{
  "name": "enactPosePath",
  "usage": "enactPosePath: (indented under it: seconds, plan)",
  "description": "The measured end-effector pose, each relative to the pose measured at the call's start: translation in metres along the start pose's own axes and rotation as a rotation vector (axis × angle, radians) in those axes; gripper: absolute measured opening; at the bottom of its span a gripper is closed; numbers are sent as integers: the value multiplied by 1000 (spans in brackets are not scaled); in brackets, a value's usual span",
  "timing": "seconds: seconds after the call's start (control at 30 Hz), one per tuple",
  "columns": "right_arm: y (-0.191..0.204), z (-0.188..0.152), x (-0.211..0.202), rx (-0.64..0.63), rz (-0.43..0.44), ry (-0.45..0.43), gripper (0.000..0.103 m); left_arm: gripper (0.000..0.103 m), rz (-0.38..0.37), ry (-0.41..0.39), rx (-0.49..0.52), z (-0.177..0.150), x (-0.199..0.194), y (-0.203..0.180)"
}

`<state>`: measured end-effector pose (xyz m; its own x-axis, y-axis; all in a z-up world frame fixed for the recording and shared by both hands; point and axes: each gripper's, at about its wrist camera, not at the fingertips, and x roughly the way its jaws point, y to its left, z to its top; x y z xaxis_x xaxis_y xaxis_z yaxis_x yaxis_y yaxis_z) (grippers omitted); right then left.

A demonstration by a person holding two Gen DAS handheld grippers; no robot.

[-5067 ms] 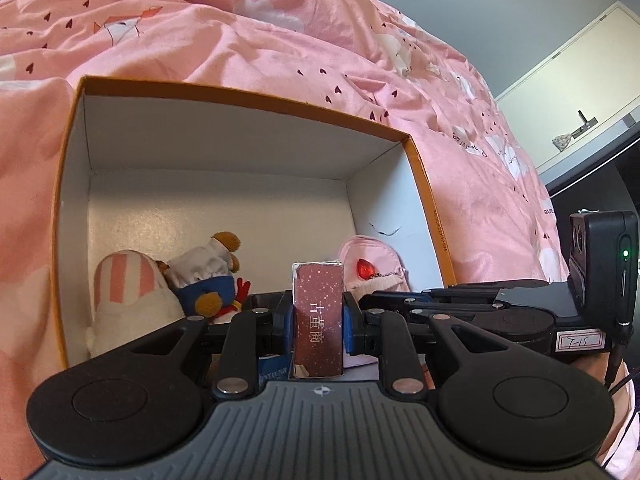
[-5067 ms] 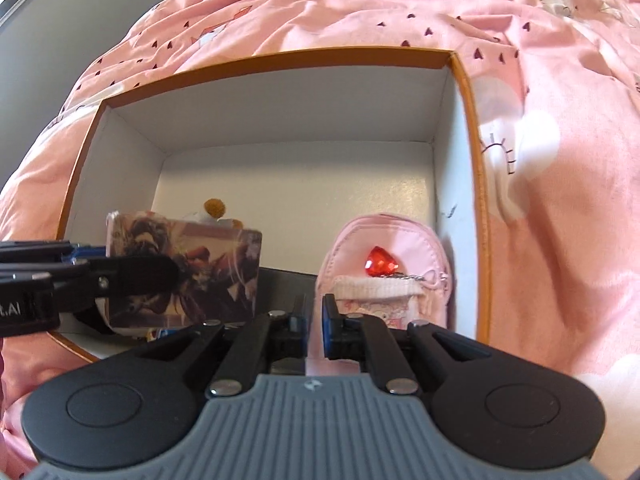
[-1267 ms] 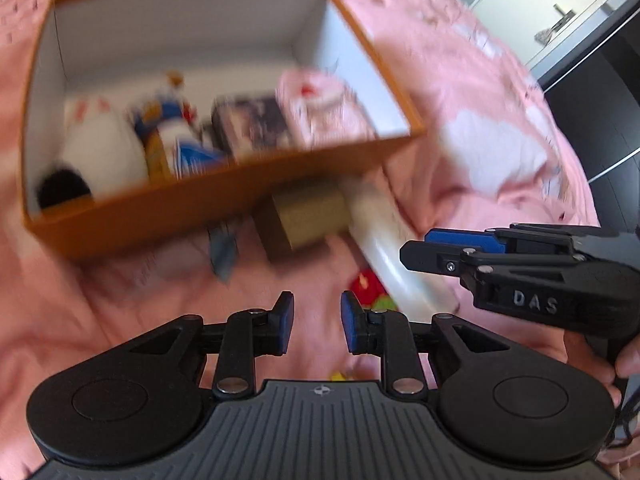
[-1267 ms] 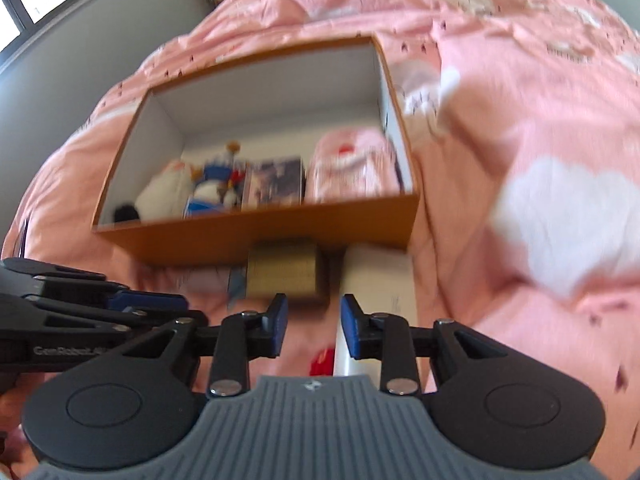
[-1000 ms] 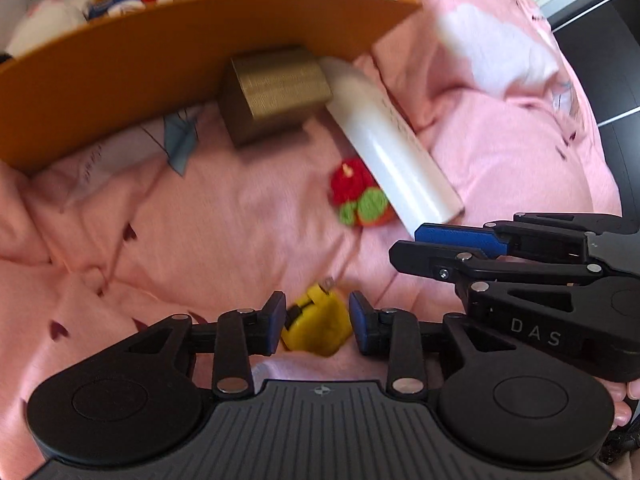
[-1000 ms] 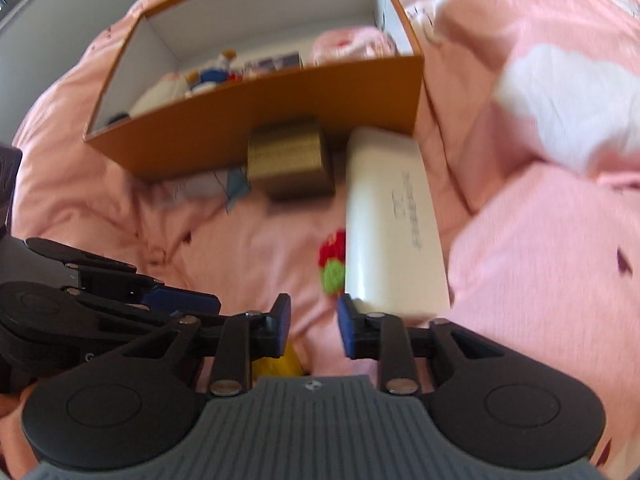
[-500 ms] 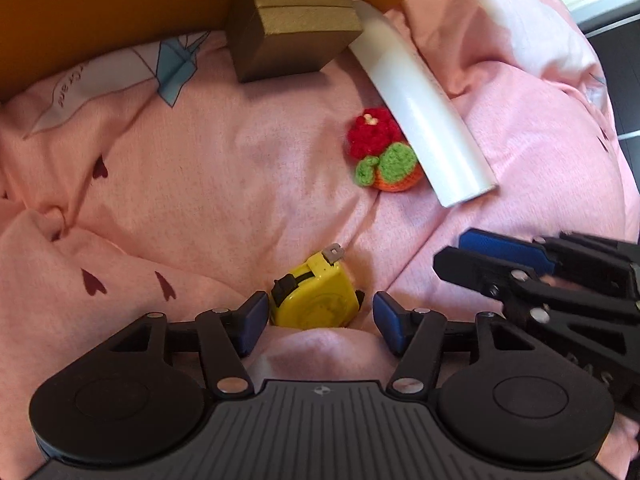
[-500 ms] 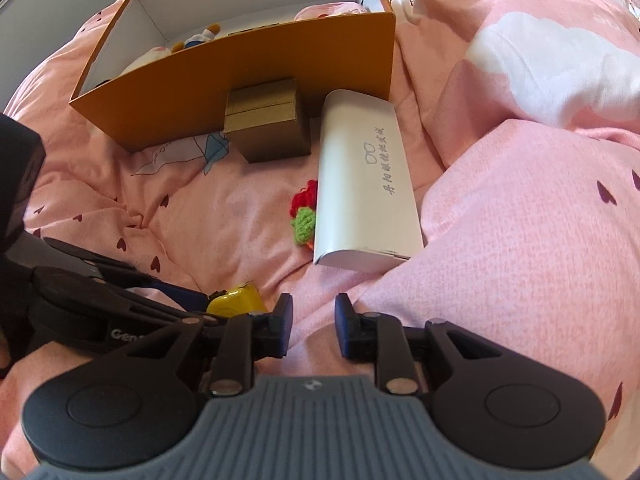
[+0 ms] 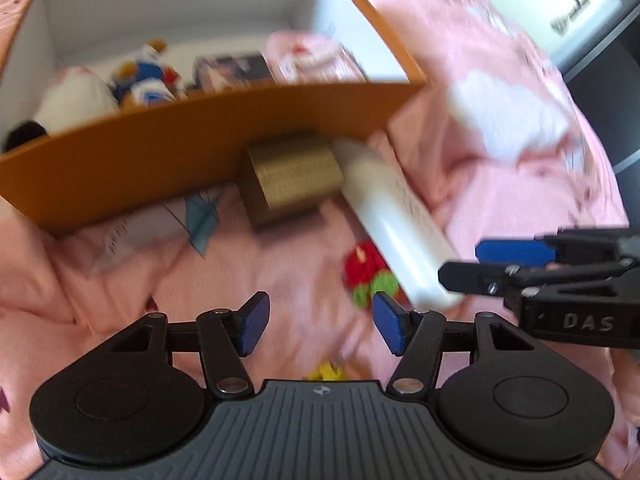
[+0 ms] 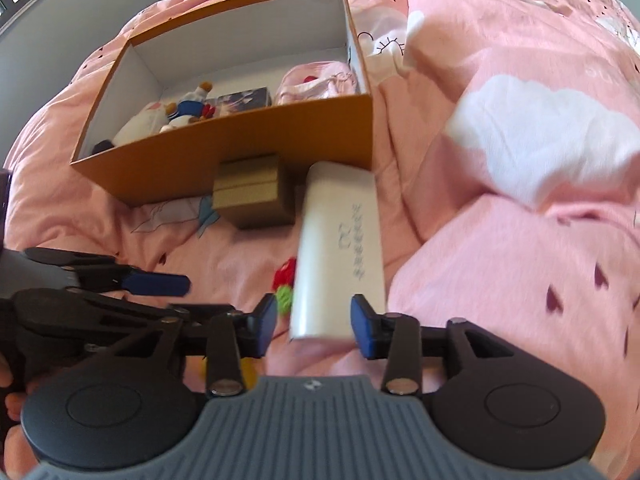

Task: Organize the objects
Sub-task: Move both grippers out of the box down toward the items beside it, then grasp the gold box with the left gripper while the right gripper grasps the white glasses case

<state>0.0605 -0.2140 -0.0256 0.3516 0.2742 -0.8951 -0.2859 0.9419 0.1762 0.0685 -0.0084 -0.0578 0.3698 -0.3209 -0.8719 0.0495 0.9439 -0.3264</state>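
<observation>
An orange box [image 10: 256,148] with white inside sits on the pink duvet and holds plush toys [image 10: 176,114], a card box [image 10: 244,100] and a pink pouch [image 10: 316,80]. In front of it lie a gold box [image 10: 250,196], a long white case [image 10: 340,248] and a red and green knitted toy [image 9: 366,272]. My right gripper [image 10: 314,322] is open, its jaws on either side of the white case's near end. My left gripper [image 9: 320,322] is open and empty above the duvet, with a yellow tape measure [image 9: 326,372] just under it.
The orange box [image 9: 200,148], gold box [image 9: 292,176] and white case [image 9: 396,232] also show in the left wrist view. The other gripper's fingers [image 9: 516,258] reach in from the right there. A paper-crane print [image 10: 208,212] marks the duvet. Duvet folds rise at right.
My left gripper has lifted and opened wide; the tape measure dropped below it. My right gripper has opened and moved forward around the white case's end.
</observation>
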Motion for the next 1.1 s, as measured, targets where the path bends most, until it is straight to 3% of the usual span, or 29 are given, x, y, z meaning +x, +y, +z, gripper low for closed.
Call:
enactPosePath:
  seconds: [0.1, 0.23, 0.37, 0.83, 1.1]
  plan:
    - [-11, 17, 13, 2, -17, 31, 55, 77, -17, -62, -131, 16, -1, 10]
    - [-19, 35, 35, -10, -20, 80, 58, 81, -13, -93, -217, 37, 14, 8]
    - [-20, 43, 50, -43, -3, 125, 65, 86, 46, -122, -222, 50, 25, -1]
    - [-43, 65, 89, 55, 129, 231, 66, 86, 159, -45, -217, 80, 66, -4]
    - [-43, 70, 92, 60, 144, 219, 63, 72, 139, -2, -176, 78, 60, -6]
